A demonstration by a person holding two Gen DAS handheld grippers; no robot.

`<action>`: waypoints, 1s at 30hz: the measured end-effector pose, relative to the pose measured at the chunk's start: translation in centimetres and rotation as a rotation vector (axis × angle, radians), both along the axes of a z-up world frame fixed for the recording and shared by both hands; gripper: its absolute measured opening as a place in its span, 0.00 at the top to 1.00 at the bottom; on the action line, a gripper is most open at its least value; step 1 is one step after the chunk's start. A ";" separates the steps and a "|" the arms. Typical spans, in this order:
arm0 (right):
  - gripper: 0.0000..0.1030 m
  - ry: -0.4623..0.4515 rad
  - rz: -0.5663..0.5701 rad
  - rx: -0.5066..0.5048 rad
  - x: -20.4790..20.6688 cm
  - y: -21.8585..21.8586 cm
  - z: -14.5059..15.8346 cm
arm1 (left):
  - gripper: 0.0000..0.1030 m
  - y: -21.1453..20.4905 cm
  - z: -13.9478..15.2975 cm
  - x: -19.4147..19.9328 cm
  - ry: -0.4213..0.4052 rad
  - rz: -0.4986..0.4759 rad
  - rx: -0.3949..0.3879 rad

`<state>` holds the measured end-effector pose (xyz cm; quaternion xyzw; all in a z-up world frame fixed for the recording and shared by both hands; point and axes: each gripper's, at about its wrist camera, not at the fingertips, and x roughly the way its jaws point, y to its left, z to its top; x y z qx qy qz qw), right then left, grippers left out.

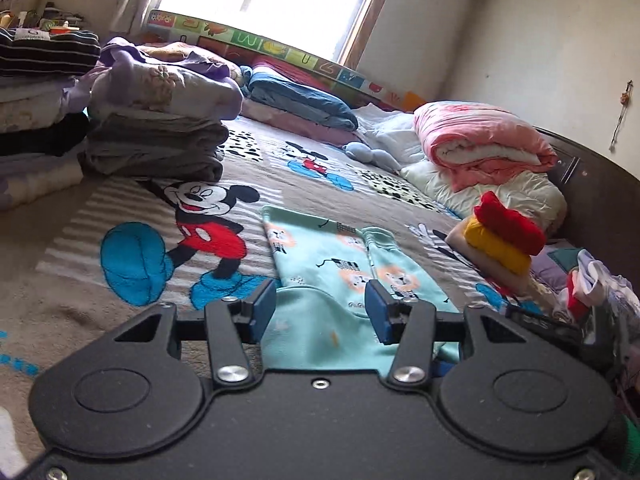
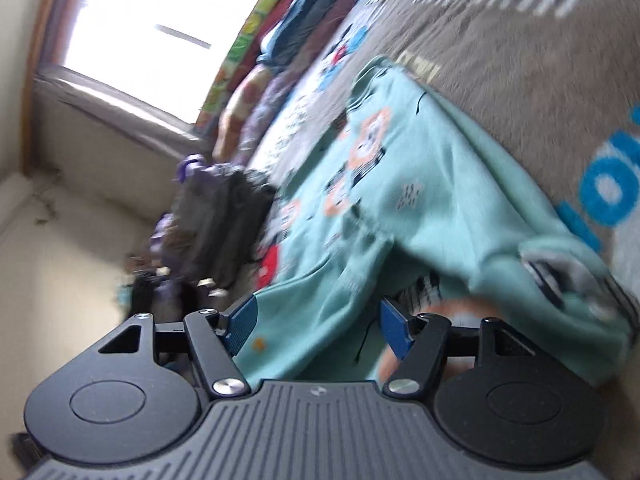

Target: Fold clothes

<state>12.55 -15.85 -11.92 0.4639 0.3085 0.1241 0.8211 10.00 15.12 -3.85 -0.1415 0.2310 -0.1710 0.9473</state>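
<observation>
A mint-green child's garment with lion prints [image 1: 320, 264] lies on the Mickey Mouse bedspread [image 1: 132, 240], partly folded. My left gripper [image 1: 322, 308] is open just above its near edge, the cloth showing between the blue pads [image 1: 264, 308]. In the tilted, blurred right wrist view the same garment [image 2: 400, 200] fills the middle, bunched up at the right. My right gripper [image 2: 316, 324] is open with the cloth lying between its fingers; I cannot tell if it touches.
Stacks of folded clothes and blankets [image 1: 156, 120] stand at the left. A small red and yellow folded pile [image 1: 504, 240] and loose clothes [image 1: 592, 288] are at the right. A pink quilt [image 1: 480, 140] and pillows lie at the headboard. A window is behind.
</observation>
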 end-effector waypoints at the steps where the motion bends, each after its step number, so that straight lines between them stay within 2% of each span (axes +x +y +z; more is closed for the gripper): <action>1: 0.35 0.011 -0.020 -0.015 0.4 0.4 -0.1 | 0.54 0.0 0.0 0.1 0.002 0.001 0.000; 3: 0.36 0.015 -0.046 -0.024 1.3 1.1 -0.2 | 0.54 0.2 -0.1 0.2 0.009 0.005 -0.002; 4: 0.42 0.011 -0.054 -0.037 1.5 1.4 -0.1 | 0.53 0.4 -0.1 0.3 0.013 0.008 -0.005; 5: 0.61 0.007 -0.042 -0.040 1.8 1.8 -0.1 | 0.50 0.6 -0.2 0.3 0.016 0.009 -0.008; 7: 0.87 -0.001 -0.015 -0.043 2.5 2.4 -0.3 | 0.45 0.9 -0.3 0.5 0.029 0.006 -0.011; 8: 0.90 -0.026 -0.002 -0.051 2.6 2.6 0.2 | 0.42 1.1 -0.4 0.6 0.038 0.005 -0.013; 10: 0.91 -0.082 0.024 -0.068 2.8 2.8 1.2 | 0.40 1.3 -0.5 0.5 0.054 0.006 -0.013; 15: 0.92 -0.216 0.083 -0.100 4.3 1.6 6.3 | 0.28 0.8 -1.3 -0.1 0.120 -0.026 -0.012; 18: 0.92 -0.265 0.130 -0.130 5.4 0.9 8.9 | 0.28 -0.9 -2.2 -0.4 0.156 -0.024 0.042; 22: 0.92 -0.314 0.154 -0.168 5.9 -0.1 11.7 | 0.28 -3.7 -3.8 -0.7 0.216 -0.007 0.063; 25: 0.92 -0.344 0.157 -0.174 5.7 -1.1 13.2 | 0.29 -6.0 -4.4 -1.3 0.194 0.023 0.135; 27: 0.92 -0.356 0.155 -0.180 5.2 -1.7 13.8 | 0.37 -7.3 -4.6 -1.6 0.157 0.033 0.177; 29: 0.92 -0.363 0.147 -0.185 4.9 -2.6 14.2 | 0.63 -8.5 -4.8 -1.8 0.126 0.045 0.230; 30: 0.92 -0.363 0.138 -0.181 4.7 -3.2 14.1 | 0.68 -9.2 -4.9 -1.9 0.111 0.054 0.268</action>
